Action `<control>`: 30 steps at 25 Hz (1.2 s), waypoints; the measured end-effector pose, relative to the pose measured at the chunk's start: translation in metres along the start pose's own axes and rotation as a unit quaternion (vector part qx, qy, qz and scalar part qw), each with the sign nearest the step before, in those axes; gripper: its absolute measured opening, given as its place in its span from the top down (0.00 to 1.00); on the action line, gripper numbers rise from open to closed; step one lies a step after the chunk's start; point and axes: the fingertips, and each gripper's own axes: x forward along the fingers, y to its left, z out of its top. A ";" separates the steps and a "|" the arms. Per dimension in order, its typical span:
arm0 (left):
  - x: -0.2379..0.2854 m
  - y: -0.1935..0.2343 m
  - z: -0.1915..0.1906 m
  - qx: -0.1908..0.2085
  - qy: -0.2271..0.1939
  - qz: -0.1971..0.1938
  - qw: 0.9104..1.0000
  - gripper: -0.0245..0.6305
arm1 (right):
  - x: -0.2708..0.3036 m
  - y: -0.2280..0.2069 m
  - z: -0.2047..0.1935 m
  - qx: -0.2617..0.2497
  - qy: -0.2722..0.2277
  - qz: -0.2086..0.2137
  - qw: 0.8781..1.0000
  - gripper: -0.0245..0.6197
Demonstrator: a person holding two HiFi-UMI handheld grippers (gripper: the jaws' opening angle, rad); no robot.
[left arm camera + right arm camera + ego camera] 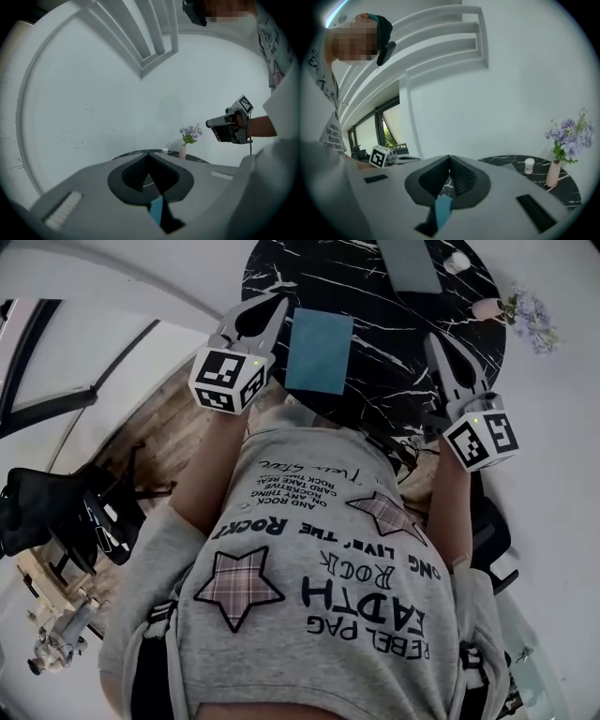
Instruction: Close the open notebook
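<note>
The notebook (319, 350) is closed, showing one plain teal-blue cover with no print that can be made out. It lies flat on the black marbled table (394, 343), a rectangle with its long sides running away from the person and slightly tilted. In the head view it sits between the two tools, just to the right of the left gripper (267, 304) tips and well to the left of the right gripper (439, 343). Neither tool touches it. In the left gripper view and the right gripper view only a narrow blue sliver of it shows, low down in the slot behind each pair of jaws.
</note>
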 end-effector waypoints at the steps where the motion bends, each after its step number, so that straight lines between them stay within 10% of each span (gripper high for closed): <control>1: -0.003 0.001 0.005 0.000 -0.006 0.006 1.000 0.95 | -0.004 0.001 0.006 -0.004 -0.011 -0.007 1.000 0.94; 30: -0.027 0.008 0.035 -0.006 -0.059 0.034 0.998 0.95 | -0.019 0.009 0.023 -0.024 -0.067 -0.054 0.996 0.94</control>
